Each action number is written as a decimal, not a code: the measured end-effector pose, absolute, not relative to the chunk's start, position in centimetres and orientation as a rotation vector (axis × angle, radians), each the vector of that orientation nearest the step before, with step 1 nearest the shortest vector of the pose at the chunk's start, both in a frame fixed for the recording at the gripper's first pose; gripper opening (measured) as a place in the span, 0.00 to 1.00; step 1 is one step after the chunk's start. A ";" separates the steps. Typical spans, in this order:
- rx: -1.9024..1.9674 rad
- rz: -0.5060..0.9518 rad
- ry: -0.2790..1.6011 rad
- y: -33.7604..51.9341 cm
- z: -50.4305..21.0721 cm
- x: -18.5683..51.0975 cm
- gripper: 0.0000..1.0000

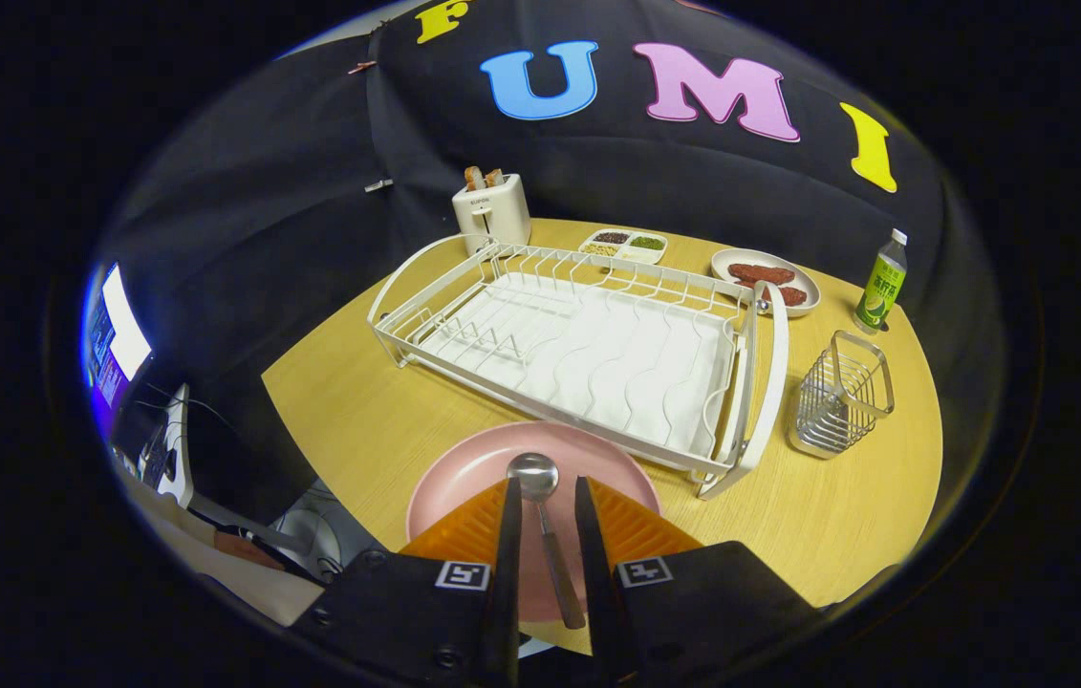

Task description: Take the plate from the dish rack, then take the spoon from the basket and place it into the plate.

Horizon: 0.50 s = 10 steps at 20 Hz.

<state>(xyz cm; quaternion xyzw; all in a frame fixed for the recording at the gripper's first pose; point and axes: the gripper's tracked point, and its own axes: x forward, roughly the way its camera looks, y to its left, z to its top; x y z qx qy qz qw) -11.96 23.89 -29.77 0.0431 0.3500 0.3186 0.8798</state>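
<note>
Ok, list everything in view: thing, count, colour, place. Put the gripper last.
Table: one, light wood, under everything.
Dish rack: one, white, empty, mid-table beyond the plate.
Plate: one, pink, on the table in front of the rack, under the fingers.
Spoon: one, silver, lying in the pink plate, bowl just ahead of the fingers, handle between them.
Basket: one, wire, silver, right of the rack.
Bottle: one, green label, white cap, behind the basket.
Sausage plate: one, pale, reddish pieces on it, behind the rack.
Divided dish: one, white, dark and green fillings, beside the sausage plate.
Toaster: one, white, toast in it, behind the rack.
Monitor: one, lit, off the table's left.
Gripper: one, jaws apart, either side of the spoon handle, not pressing it.
</note>
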 end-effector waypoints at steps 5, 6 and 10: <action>0.106 0.648 0.725 23.4 -29.4 -11.7 0.52; 0.110 0.645 0.723 23.2 -29.1 -11.6 0.58; 0.134 0.632 0.698 22.5 -27.2 -10.9 0.88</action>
